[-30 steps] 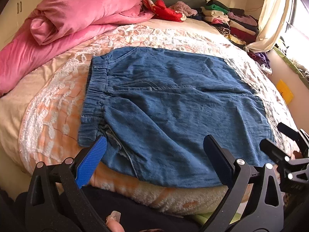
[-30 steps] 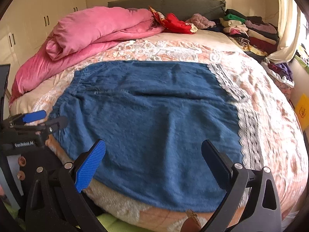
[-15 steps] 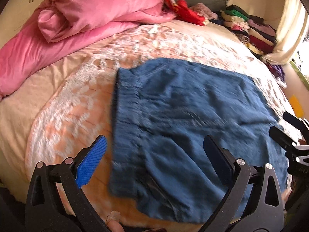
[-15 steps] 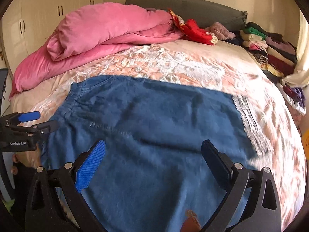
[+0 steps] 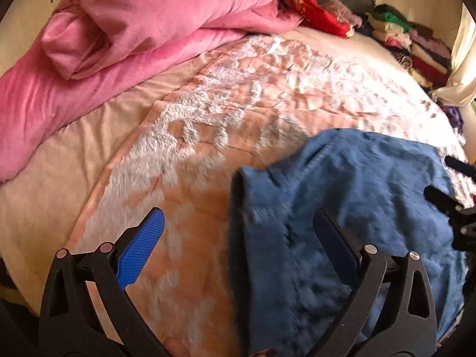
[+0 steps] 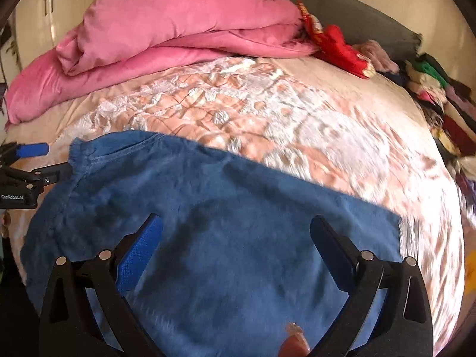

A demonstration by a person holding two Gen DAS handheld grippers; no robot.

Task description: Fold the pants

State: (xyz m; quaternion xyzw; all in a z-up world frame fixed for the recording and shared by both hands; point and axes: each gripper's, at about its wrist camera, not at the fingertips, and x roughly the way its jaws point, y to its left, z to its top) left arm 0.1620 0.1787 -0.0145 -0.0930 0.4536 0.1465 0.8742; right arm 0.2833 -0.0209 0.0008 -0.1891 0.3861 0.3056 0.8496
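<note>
A: Left gripper [image 5: 238, 232], jaws?

B: Spread wide, nothing between them. One blue pad sits over bare bedspread [image 5: 184, 154]; the other finger overlaps the pants [image 5: 357, 196] at their near left edge. Contact cannot be judged, the frame is blurred.

A: Right gripper [image 6: 235, 235]?

B: Jaws also wide apart, holding nothing. Both fingers sit over the blue cloth, mid-panel.

A: Position of the pants, referenced to the bedspread?

B: Lying on its near part, toward the foot edge, spread mostly flat. In the left wrist view the gathered edge is rumpled and a fold stands up along the left side. In the right wrist view the left gripper shows just beside that gathered corner.

A: Further out?

B: A pink duvet [image 6: 166, 29] is heaped at the far left of the bedspread. A red garment [image 6: 339, 44] lies at the far end beside it. Stacked folded clothes [image 5: 413, 44] run along the far right edge, near a pale curtain [image 5: 461, 59].
</note>
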